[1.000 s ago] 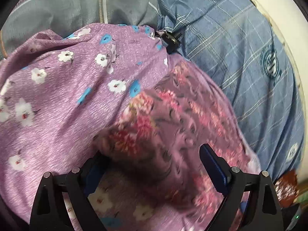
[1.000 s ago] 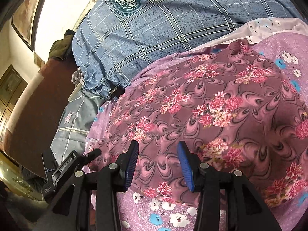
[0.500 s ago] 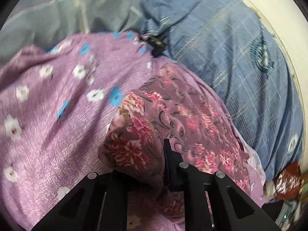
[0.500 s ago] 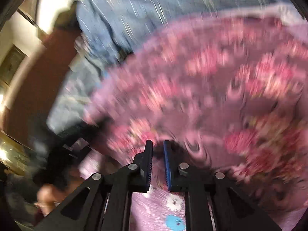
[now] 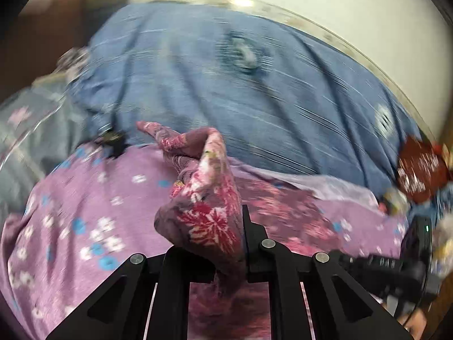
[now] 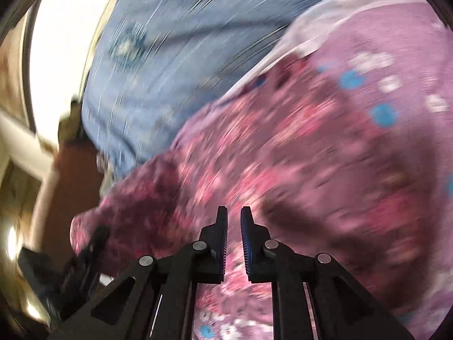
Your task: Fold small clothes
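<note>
I see left hand-held gripper (image 5: 226, 243) pinching floral cloth (image 5: 209, 215), frame centre | right hand-held gripper (image 6: 234, 243) jaws just reopening slightly, nearly together; cloth grip unclear through blur

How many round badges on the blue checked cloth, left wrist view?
2: one badge upper centre of the blue checked cloth, another badge near its right edge. Blurred; folds may hide more.
</note>
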A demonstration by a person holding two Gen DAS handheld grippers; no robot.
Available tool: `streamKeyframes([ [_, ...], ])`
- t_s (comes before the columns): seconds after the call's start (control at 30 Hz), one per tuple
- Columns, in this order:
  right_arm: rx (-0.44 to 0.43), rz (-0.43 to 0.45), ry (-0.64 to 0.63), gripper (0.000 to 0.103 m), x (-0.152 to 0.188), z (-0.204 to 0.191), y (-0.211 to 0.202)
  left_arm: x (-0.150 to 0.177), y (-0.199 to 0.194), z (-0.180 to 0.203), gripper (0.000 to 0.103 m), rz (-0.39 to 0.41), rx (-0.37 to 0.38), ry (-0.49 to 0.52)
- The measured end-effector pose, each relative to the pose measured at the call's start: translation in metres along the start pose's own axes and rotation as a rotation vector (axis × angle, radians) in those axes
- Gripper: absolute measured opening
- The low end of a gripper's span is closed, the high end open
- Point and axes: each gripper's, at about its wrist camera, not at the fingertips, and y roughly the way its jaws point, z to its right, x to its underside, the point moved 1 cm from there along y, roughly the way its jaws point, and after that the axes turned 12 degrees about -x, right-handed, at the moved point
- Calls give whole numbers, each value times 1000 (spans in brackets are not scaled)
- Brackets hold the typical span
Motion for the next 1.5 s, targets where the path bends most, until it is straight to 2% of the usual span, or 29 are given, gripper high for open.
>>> streamKeyframes([
  [0.13,9,110,58,12,-21,28,-42,6,-1,58,10,2,57,132],
  [0.2,13,154,87,12,-30,41,-60,17,6,98,10,-21,97,204],
  [0.27,14,192,117,12,-37,52,-76,34,18,137,12,-54,116,287],
  [0.33,7,225,149,12,-44,62,-91,45,35,153,16,-118,136,302],
  [0.4,6,236,170,14,-49,68,-98,56,43,160,42,-196,210,302],
  [0.47,8,233,179,19,-52,70,-100,57,33,153,51,-195,283,302],
  [0.5,1,226,184,29,-52,70,-99,53,22,144,59,-156,312,302],
  [0.57,-37,208,191,42,-53,67,-93,40,-1,117,74,-64,322,303],
  [0.6,-62,192,187,45,-53,64,-90,35,-7,104,77,-32,311,297],
  [0.7,-89,142,168,55,-50,55,-82,25,-18,54,77,-4,243,269],
  [0.77,-91,116,155,58,-47,48,-77,24,-18,27,77,-10,159,248],
  [0.8,-86,106,136,61,-45,43,-76,23,-11,9,77,-29,97,226],
  [0.83,-75,99,121,64,-44,39,-75,24,-9,4,77,-49,68,216],
  [0.87,-62,94,108,71,-42,35,-73,25,-2,-6,77,-79,41,193],
  [0.97,-30,59,35,74,-34,18,-65,35,9,-26,77,-133,9,126],
  [1.13,102,-9,-107,76,-17,-5,-40,40,27,-7,77,-134,32,120],
  [1.17,117,-17,-119,76,-14,-6,-35,42,28,-5,77,-130,42,127],
  [1.23,153,-51,-136,63,-8,-7,-25,43,38,2,77,-116,54,146],
  [1.3,212,-62,-188,12,-3,-10,-20,47,45,1,77,-105,71,161],
  [1.37,233,-27,-209,12,1,-13,-23,47,48,0,77,-100,85,166],
  [1.5,245,52,-237,4,15,-22,-47,45,54,-9,77,-101,92,152],
])
